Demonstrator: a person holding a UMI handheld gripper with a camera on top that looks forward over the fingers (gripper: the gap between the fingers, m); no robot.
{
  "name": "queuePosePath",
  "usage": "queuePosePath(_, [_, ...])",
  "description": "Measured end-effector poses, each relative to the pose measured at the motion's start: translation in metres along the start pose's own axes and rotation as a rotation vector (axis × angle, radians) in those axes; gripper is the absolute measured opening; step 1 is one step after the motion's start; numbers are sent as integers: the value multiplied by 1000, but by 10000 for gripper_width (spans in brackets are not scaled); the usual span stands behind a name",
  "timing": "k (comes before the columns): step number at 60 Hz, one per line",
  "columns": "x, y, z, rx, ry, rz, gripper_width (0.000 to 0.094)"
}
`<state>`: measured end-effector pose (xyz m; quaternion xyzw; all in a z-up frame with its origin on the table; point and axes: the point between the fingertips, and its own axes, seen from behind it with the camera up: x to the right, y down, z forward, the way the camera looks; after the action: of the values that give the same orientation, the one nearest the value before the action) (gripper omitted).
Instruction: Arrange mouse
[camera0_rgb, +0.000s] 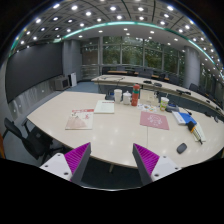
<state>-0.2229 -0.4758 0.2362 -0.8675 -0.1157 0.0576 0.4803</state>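
Because nothing sits between them, the gripper rides high above the near table edge with its fingers spread wide and their magenta pads facing an empty gap, a stance that reads as an approach, not a grasp. Just beyond the right finger, near the table's right edge, lies the small dark mouse (too small to tell which way it points), well apart from the fingers. Mid-table lie a reddish mat and a pink mat, either one a plausible spot for it. Further back stand bottles and a cup.
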Motion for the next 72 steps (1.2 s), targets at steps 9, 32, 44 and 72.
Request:
queuePosePath(9, [66,42,10,-35,67,21,853])
queuePosePath(32, [274,156,40,-131,286,56,854])
queuePosePath(44, [374,173,89,-124,338,91,852])
queuePosePath(72, [466,153,216,-89,275,271,849])
